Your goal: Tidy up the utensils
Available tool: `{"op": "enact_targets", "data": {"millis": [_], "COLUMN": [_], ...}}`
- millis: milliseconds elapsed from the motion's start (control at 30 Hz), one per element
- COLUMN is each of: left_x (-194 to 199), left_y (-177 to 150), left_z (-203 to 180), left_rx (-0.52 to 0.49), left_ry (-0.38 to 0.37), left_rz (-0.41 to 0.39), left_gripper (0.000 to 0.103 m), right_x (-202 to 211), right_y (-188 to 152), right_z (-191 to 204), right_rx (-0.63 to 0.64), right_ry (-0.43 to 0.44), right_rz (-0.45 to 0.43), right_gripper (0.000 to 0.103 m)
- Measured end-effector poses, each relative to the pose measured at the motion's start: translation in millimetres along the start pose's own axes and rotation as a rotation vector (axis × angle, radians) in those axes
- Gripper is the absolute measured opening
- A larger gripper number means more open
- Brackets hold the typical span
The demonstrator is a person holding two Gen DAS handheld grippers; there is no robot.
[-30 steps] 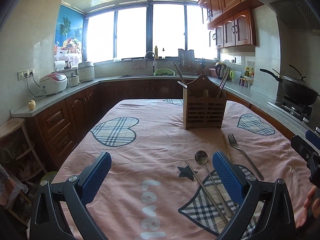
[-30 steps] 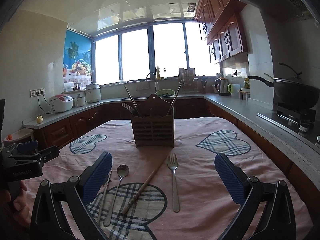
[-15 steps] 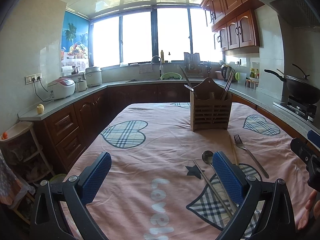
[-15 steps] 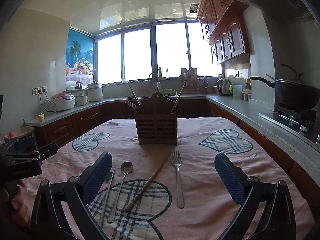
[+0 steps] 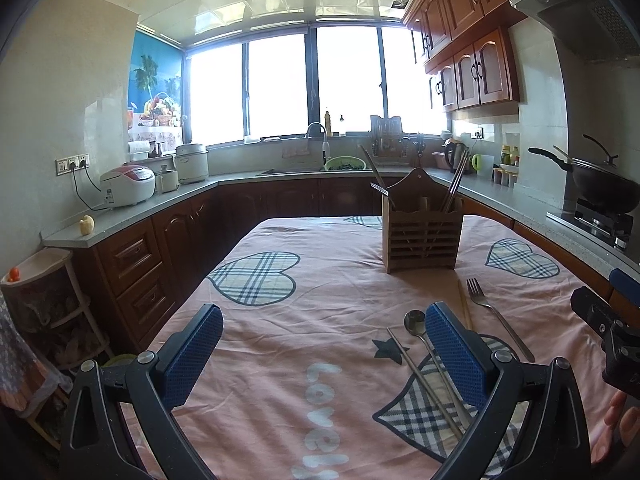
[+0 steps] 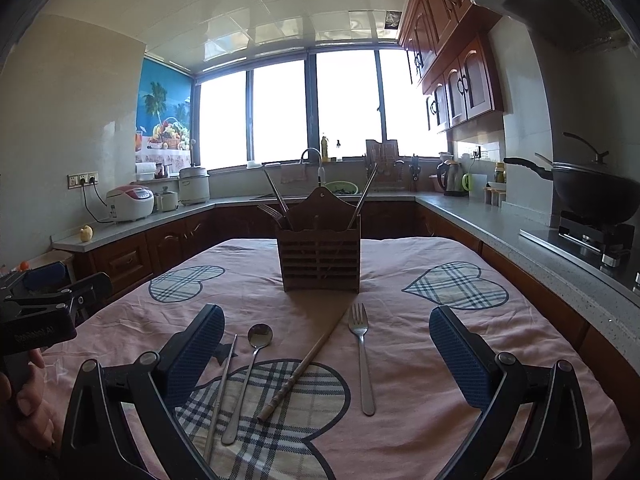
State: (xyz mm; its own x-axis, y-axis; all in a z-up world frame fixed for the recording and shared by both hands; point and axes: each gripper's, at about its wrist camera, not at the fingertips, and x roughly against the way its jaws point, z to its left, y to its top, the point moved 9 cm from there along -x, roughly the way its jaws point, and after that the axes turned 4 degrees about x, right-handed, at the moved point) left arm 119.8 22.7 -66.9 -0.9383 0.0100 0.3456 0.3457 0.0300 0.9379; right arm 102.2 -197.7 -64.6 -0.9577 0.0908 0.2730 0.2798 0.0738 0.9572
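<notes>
A wooden utensil holder [image 6: 319,256] stands mid-table with a fork and chopsticks in it; it also shows in the left wrist view [image 5: 421,236]. In front of it on the pink cloth lie a metal chopstick [image 6: 221,390], a spoon [image 6: 248,372], a wooden chopstick [image 6: 304,366] and a fork [image 6: 362,360]. My right gripper [image 6: 326,354] is open and empty, hovering above these utensils. My left gripper [image 5: 324,352] is open and empty, to the left of the spoon [image 5: 416,322], the metal chopstick [image 5: 424,386] and the fork [image 5: 496,318].
The table [image 5: 280,320] has a pink cloth with plaid hearts. Counters run around the room, with rice cookers [image 5: 128,190] on the left, a sink [image 5: 320,160] at the back and a wok [image 6: 592,194] on the stove at the right.
Both grippers have drawn back and tilted up a little, so the holder and utensils sit lower and slightly farther in both views. Both stay open and empty.
</notes>
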Motion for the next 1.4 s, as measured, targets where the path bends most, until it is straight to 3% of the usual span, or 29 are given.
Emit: {"op": "enact_targets", "data": {"millis": [1400], "left_x": [2.7], "left_y": [-0.1], "left_z": [-4.1], "left_rx": [-0.003], "left_ry": [0.003], "left_rz": [0.002], "left_gripper": [0.102], "right_x": [0.9], "right_y": [3.5], "right_z": [7.7], "right_rx": [0.004], "right_ry": [0.026], "right_rz": [-0.006], "right_gripper": [0.103]}}
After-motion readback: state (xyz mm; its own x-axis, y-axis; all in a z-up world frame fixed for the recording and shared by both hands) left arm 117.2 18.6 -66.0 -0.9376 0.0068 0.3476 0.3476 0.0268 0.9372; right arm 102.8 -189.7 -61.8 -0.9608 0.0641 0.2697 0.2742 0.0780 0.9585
